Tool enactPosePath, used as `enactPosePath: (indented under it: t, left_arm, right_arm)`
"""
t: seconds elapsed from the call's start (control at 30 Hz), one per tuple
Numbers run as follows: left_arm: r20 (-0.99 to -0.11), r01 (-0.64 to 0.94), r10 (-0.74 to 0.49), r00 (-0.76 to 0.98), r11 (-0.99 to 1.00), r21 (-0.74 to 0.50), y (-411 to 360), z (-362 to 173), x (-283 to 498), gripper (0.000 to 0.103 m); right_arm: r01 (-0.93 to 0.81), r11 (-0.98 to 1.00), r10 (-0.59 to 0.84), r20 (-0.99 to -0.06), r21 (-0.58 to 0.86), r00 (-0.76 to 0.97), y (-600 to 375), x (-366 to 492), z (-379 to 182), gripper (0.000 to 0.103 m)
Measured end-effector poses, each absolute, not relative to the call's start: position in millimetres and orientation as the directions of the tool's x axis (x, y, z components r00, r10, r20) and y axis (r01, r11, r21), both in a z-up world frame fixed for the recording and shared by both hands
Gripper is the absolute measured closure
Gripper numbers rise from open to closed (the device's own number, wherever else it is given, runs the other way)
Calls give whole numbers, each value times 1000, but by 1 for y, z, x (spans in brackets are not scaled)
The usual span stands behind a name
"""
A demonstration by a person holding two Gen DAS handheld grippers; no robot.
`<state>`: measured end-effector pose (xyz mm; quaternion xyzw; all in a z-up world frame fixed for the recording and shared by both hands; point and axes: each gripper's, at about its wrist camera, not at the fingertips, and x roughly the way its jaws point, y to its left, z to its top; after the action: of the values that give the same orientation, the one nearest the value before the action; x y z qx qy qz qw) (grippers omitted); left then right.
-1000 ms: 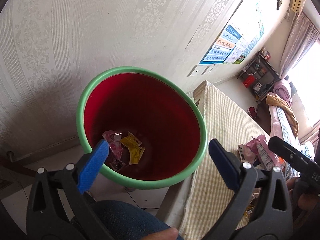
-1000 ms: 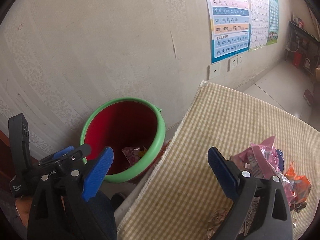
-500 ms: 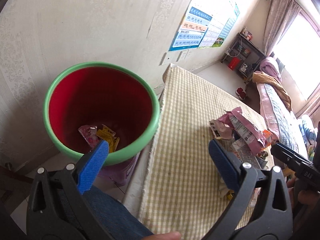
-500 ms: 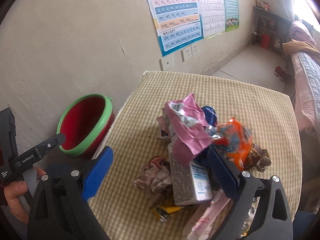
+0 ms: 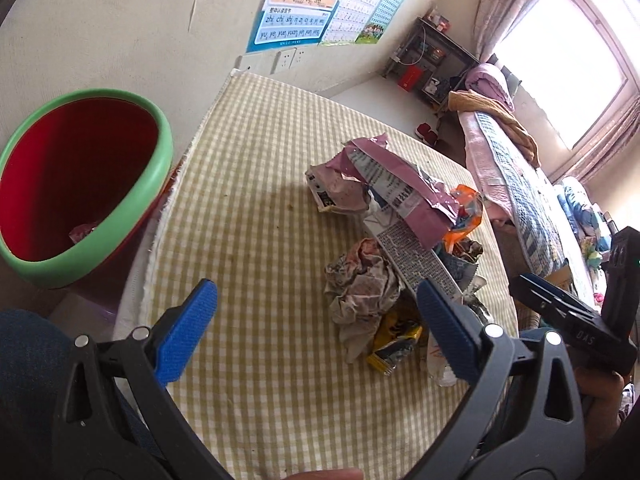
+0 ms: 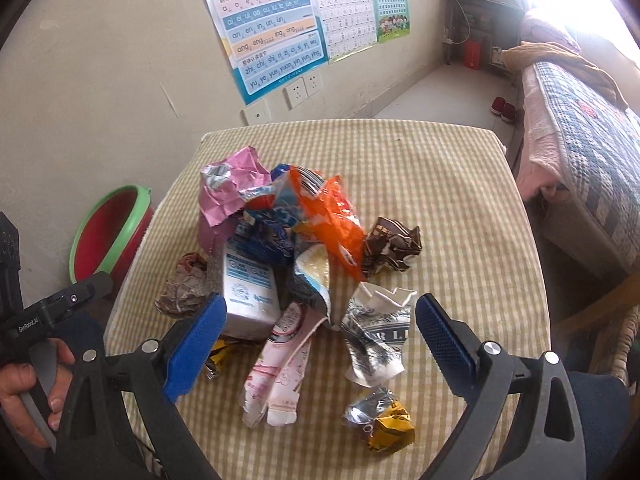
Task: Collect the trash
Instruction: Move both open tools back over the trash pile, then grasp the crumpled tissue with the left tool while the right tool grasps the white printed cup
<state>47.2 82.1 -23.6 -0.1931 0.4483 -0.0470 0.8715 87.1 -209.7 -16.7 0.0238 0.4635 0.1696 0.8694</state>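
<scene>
A heap of trash [image 6: 288, 240] lies on the checked tablecloth [image 6: 460, 200]: a pink wrapper [image 6: 230, 190], an orange wrapper [image 6: 332, 220], a white carton [image 6: 250, 292], a crumpled paper cup [image 6: 376, 328] and a gold foil wrapper [image 6: 380, 420]. The heap also shows in the left wrist view [image 5: 392, 232]. A red bin with a green rim [image 5: 80, 184] stands left of the table and holds some wrappers. My left gripper [image 5: 316, 332] is open and empty over the table's near left part. My right gripper [image 6: 320, 344] is open and empty just in front of the heap.
A wall with posters [image 6: 272, 28] and sockets stands behind the table. A bed with a quilt [image 6: 580, 140] is to the right. A dark shelf [image 5: 432, 64] stands in the far corner. Bare cloth shows around the heap.
Both grippers have swung right, away from the bin, toward the trash heap on the table. Both stay open and empty.
</scene>
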Motion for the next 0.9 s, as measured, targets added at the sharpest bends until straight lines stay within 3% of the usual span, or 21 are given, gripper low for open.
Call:
enactPosePath:
  t: [0.53,0.9]
  left_arm:
    - [-802,-58,-297,518,923,-380,52,-58,75,8]
    - [-812,-21,-331,481,921,-388,45,-78,86,30]
  right_arm:
    - [-143,964,265,-857,225,442,-237,108,-66,11]
    - [-133,963,267,-889,234,372,-230,121,-97,22]
